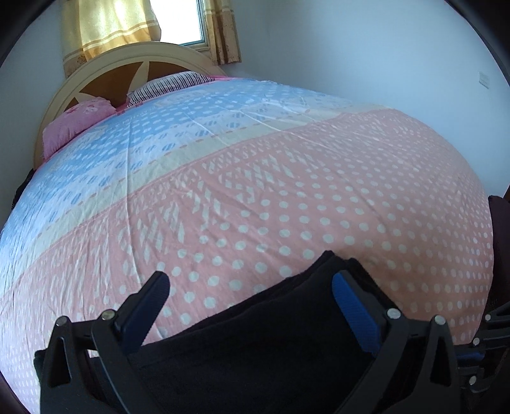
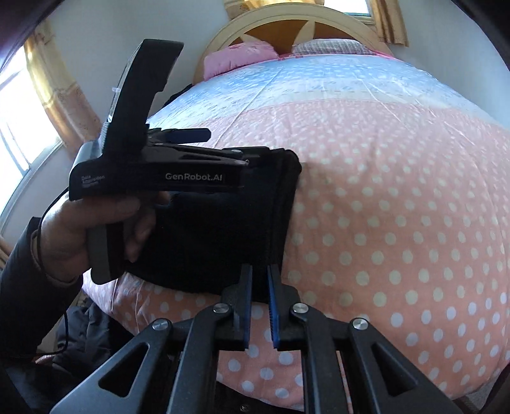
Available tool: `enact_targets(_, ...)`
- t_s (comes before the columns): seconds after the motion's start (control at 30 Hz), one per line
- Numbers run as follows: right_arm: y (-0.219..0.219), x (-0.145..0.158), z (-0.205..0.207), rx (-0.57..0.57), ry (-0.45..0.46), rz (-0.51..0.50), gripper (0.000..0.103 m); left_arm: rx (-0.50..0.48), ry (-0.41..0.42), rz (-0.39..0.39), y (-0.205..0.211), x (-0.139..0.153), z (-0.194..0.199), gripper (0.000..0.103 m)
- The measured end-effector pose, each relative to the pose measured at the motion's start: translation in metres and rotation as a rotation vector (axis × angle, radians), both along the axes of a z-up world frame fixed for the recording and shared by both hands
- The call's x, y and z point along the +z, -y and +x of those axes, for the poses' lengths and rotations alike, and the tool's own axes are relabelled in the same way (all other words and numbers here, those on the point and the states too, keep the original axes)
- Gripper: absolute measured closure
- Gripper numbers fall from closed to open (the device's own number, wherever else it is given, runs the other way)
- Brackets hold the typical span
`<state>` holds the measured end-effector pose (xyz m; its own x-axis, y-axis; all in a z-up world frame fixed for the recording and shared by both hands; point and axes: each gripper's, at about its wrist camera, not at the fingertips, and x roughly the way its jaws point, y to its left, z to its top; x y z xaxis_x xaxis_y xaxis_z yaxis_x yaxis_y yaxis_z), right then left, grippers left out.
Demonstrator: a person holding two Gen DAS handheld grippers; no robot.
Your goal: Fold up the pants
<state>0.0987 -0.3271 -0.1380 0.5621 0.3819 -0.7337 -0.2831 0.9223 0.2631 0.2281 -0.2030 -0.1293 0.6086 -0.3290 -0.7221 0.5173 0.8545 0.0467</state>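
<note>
The folded black pants (image 2: 223,229) lie on the bed (image 2: 398,207), long axis running away from the nearly closed, empty right tongs (image 2: 259,299) at their near edge; left tongs (image 1: 251,305) gape above them.

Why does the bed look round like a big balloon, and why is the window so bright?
Left wrist view: the fisheye lens bulges the bedspread into a dome and darkens the corners; the window is glaring white. Right wrist view: same bulge, a washed-out side window, and the black pants show almost no detail.
</note>
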Motion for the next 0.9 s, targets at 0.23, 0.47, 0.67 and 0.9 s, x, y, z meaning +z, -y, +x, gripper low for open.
enact_targets(0.23, 0.022, 0.019, -0.001, -0.061, 0.054, 0.056, 0.059, 0.035, 0.106, -0.064, -0.064, 0.04, -0.038, 0.0)
enact_targets(0.47, 0.025, 0.015, 0.028, -0.122, 0.01, 0.195, 0.046, 0.253, 0.123, -0.093, -0.169, 0.04, -0.059, 0.0)
enact_targets(0.67, 0.013, 0.003, 0.054, -0.137, -0.048, 0.223, 0.046, 0.343, -0.003, -0.127, -0.201, -0.001, -0.058, 0.0)
enact_targets(0.9, 0.011, -0.015, 0.06, -0.134, -0.072, 0.245, 0.046, 0.344, -0.073, -0.185, -0.204, -0.028, -0.047, 0.0)
